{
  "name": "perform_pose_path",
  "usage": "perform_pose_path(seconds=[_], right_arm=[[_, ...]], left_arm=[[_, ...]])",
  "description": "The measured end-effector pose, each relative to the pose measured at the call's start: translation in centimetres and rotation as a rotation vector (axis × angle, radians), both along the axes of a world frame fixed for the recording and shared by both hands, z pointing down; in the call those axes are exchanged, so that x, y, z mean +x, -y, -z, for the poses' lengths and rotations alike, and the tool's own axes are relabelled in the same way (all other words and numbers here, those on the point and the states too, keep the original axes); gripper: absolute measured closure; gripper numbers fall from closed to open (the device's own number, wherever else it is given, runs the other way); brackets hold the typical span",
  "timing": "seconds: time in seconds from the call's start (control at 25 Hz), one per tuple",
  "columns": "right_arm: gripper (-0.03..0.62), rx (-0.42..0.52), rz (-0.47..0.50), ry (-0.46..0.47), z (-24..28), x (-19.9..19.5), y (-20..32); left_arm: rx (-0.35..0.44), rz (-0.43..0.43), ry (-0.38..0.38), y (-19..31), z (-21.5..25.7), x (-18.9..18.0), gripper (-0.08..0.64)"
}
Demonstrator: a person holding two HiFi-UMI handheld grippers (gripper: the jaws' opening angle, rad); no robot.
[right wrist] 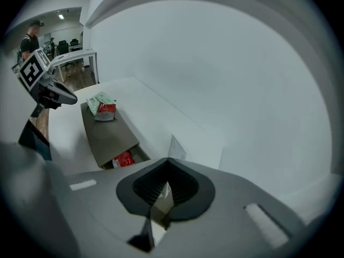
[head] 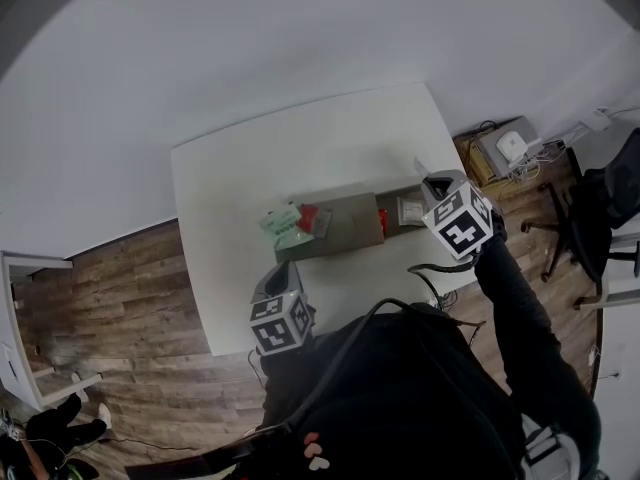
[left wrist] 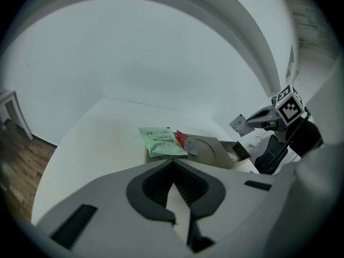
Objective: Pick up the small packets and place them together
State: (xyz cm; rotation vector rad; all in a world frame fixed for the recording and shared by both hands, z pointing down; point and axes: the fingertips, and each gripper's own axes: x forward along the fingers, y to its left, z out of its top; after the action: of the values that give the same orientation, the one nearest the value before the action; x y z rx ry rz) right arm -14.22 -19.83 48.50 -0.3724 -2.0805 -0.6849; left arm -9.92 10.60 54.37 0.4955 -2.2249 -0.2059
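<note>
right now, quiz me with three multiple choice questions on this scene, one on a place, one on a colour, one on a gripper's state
1. Where does the green packet lie?
A) on the floor
B) on top of the brown box
C) on the bare table

2. What colour is the packet right next to the green one?
A) blue
B) yellow
C) red

3. What state is the right gripper in?
A) shut on a small white packet
B) open and empty
C) shut on the green packet

Answers:
1 B, it rests on one end of the box top in all three views.
2 C, a red packet lies beside it.
3 A, the white packet sticks up from its closed jaws.
</note>
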Motion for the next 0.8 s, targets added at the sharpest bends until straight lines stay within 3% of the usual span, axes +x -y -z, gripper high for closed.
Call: perform_pose_path(seconds=[0.44,0.8], right_arm=[[0.591,0.012,0.167,0.082,0.5,-2.3,-6.0],[0.591,-0.002,0.292,0.097,0.2,-2.7,-10.1]], left_arm=[[-0.002,0.028,-0.004,-1.0,-0.3,0.6,0.561],[0.000,0.049,-0.007,-1.6,-0.5,0.8,0.561]])
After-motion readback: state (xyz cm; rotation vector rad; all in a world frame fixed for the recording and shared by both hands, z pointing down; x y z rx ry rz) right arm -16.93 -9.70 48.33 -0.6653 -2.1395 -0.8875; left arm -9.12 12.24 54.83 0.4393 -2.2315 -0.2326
